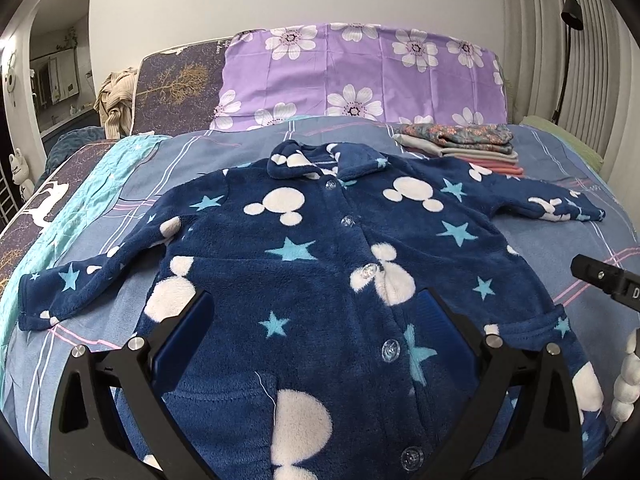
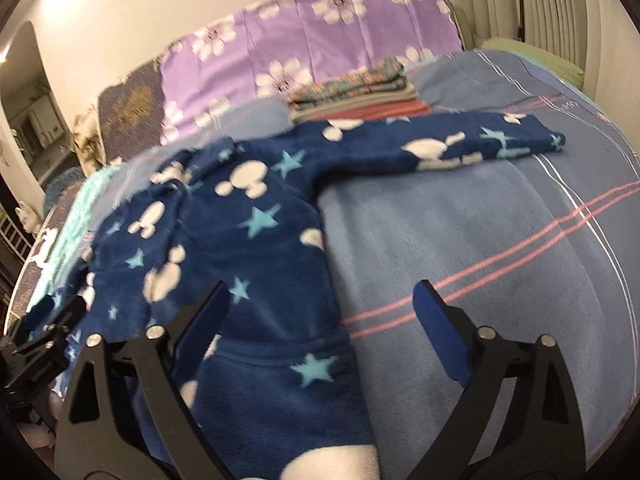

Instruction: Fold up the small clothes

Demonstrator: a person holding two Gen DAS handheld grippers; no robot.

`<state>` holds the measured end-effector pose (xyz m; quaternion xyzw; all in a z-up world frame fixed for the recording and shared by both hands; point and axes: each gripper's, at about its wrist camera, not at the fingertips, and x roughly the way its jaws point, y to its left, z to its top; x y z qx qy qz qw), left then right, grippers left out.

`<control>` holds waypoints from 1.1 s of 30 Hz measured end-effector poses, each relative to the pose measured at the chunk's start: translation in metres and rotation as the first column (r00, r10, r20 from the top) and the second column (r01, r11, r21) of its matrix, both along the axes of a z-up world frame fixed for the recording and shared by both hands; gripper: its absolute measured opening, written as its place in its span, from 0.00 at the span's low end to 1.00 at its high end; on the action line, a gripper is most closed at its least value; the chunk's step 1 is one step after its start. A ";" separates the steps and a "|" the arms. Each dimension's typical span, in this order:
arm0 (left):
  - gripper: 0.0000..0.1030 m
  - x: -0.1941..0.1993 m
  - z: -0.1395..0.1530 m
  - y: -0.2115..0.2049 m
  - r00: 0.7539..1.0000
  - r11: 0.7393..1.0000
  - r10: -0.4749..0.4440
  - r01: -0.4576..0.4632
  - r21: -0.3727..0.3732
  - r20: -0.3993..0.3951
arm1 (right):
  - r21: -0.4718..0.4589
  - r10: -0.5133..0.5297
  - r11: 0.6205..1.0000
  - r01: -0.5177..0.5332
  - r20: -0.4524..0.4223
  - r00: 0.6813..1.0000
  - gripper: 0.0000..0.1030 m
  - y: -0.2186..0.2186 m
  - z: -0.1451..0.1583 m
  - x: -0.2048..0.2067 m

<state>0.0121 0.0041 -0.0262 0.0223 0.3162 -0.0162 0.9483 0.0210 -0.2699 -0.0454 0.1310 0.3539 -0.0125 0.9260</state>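
A navy fleece jacket (image 1: 320, 240) with white mouse heads and pale blue stars lies spread front up on the bed, buttoned, both sleeves stretched out sideways. My left gripper (image 1: 316, 316) hovers over its lower front, open, its blue pads wide apart with nothing pinched. In the right wrist view the jacket (image 2: 248, 240) shows its right side and sleeve. My right gripper (image 2: 320, 312) stands open over the jacket's lower right edge, with the hem corner between its fingers and the pads clear of it. Each gripper shows at the edge of the other's view: the right gripper (image 1: 604, 280), the left gripper (image 2: 36, 344).
A stack of folded clothes (image 1: 460, 144) sits at the back right, just behind the right sleeve. A purple flowered pillow (image 1: 360, 72) leans against the wall. The blue blanket (image 2: 480, 248) has pink stripes. A beige garment (image 1: 116, 104) lies back left, and a black lamp (image 1: 570, 16) stands by the curtain.
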 end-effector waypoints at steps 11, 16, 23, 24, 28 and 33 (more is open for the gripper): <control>0.99 -0.006 0.009 0.017 0.990 0.996 0.086 -0.083 -0.039 0.110 | 0.142 0.015 0.990 -0.019 0.027 1.000 0.85 0.000 -0.009 0.001; 0.98 -0.004 0.008 0.017 0.994 0.997 0.061 -0.057 -0.043 0.086 | 0.089 0.059 0.994 -0.060 0.009 0.998 0.84 0.007 -0.007 0.005; 0.82 0.000 0.002 0.015 0.999 0.998 0.021 -0.019 -0.058 0.029 | 0.090 0.071 0.994 -0.068 -0.034 0.997 0.85 0.003 -0.013 0.009; 0.81 -0.001 0.001 0.014 1.000 0.998 0.017 -0.016 -0.057 0.025 | 0.081 0.085 0.993 -0.082 -0.035 0.996 0.85 0.005 -0.013 0.009; 0.78 0.000 0.000 0.011 1.000 0.999 0.005 -0.004 -0.048 0.020 | 0.088 0.121 0.989 -0.117 -0.041 0.992 0.84 0.010 -0.014 0.009; 0.78 -0.001 0.001 0.010 1.000 0.999 0.000 0.001 -0.045 0.026 | 0.064 0.113 0.992 -0.112 -0.017 0.993 0.85 0.013 -0.008 0.007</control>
